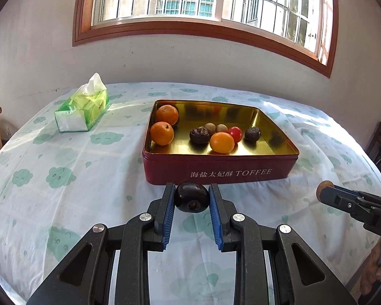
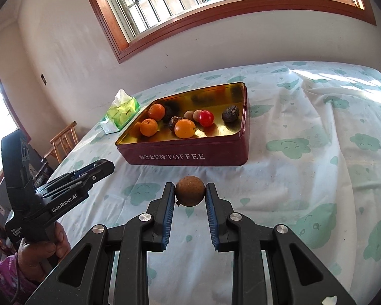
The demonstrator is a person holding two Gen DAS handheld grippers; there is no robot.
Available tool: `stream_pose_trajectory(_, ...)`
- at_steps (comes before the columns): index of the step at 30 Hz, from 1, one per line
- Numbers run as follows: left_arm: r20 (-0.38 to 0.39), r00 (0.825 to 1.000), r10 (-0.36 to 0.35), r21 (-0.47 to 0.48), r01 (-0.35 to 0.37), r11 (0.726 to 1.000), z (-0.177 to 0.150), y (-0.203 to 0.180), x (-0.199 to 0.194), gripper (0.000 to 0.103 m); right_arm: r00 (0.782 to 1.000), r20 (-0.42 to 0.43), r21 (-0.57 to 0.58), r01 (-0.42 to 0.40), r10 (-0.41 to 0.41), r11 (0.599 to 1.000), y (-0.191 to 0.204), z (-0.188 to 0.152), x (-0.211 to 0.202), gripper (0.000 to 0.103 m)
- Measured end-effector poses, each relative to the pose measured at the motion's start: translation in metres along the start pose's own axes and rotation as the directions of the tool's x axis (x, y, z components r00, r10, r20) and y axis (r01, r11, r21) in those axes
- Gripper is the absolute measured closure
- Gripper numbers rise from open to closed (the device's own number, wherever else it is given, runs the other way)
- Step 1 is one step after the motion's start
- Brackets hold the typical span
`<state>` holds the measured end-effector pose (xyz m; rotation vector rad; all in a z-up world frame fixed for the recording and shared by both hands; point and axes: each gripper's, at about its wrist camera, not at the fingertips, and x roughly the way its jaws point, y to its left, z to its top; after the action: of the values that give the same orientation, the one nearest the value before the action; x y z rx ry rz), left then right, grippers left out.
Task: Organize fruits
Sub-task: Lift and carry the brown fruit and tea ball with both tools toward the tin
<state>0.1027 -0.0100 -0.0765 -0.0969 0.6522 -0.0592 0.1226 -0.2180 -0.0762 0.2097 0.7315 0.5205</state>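
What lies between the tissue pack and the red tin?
Only bare tablecloth lies between the tissue pack and the red tin, seen in the left wrist view.

"海盐太妃酥 TOFFEE" is printed in pale letters on the near wall of the red tin [image 1: 216, 172]. "GenRobot.AI" is read in white on the left gripper [image 2: 106, 166] body in the right wrist view; smaller lettering below it is illegible.

Both wrist views look down-forward, near the bench [image 1: 63, 165]; shared: toffee tin [image 1: 216, 170] [image 2: 190, 156] at 12 o'clock.
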Motion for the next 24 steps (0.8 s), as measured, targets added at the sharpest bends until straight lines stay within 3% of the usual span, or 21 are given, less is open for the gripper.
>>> stream_pose_trajectory(24,0.056,0.998,0.026,0.035,-0.028,0.999,-0.002,-0.004,-0.027,0.075,0.998,0.055,-0.025,-0.015,0.016,1.0,0.02,0.0,-0.027,0.08)
